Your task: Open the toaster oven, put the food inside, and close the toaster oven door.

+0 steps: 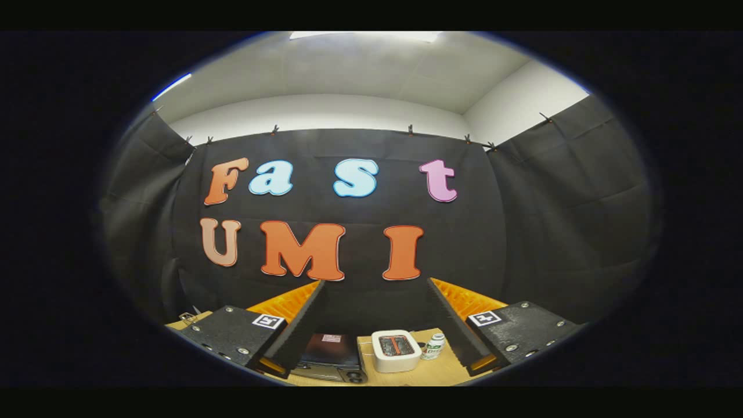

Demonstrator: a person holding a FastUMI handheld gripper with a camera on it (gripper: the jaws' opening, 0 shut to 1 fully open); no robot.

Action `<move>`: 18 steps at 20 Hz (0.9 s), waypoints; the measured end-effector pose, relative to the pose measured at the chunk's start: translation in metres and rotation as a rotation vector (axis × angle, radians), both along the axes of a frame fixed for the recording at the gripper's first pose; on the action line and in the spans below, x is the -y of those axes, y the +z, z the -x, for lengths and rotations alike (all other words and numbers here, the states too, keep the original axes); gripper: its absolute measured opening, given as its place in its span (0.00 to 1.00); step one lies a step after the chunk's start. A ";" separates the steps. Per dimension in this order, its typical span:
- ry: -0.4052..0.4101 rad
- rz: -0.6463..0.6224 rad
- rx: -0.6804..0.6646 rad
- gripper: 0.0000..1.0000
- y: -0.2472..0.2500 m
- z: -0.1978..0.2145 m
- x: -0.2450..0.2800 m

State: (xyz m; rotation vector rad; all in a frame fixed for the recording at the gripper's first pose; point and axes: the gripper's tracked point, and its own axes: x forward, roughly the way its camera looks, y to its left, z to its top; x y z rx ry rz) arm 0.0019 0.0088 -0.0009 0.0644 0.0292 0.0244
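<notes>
Holding the gripper [374,325] high above the wooden table [441,371], you have its fingers spread wide with nothing between them. Below, between the fingers, sits the dark toaster oven [331,357], with a white toaster [396,350] and a small bottle [433,346] beside it.

You are looking down at a wooden table [432,371]. On it sit a dark toaster oven [332,357], a white pop-up toaster [396,350] beside it, and a small bottle [433,346] just beyond.

The gripper [374,302] holds its fingers spread wide above them.
</notes>
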 end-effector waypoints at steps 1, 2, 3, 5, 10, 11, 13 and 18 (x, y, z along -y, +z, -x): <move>0.002 0.001 -0.002 0.99 0.000 0.000 -0.002; 0.002 0.005 -0.005 0.99 -0.002 -0.001 -0.002; 0.007 0.007 -0.008 0.99 -0.003 -0.001 -0.004; 0.010 0.009 -0.011 0.99 -0.004 -0.001 -0.005; 0.021 0.023 -0.032 0.99 -0.012 -0.001 -0.011; 0.024 0.020 -0.036 0.99 -0.013 0.000 -0.013; 0.033 0.014 -0.047 0.99 -0.016 0.001 -0.016; 0.042 0.005 -0.071 0.99 -0.027 0.000 -0.022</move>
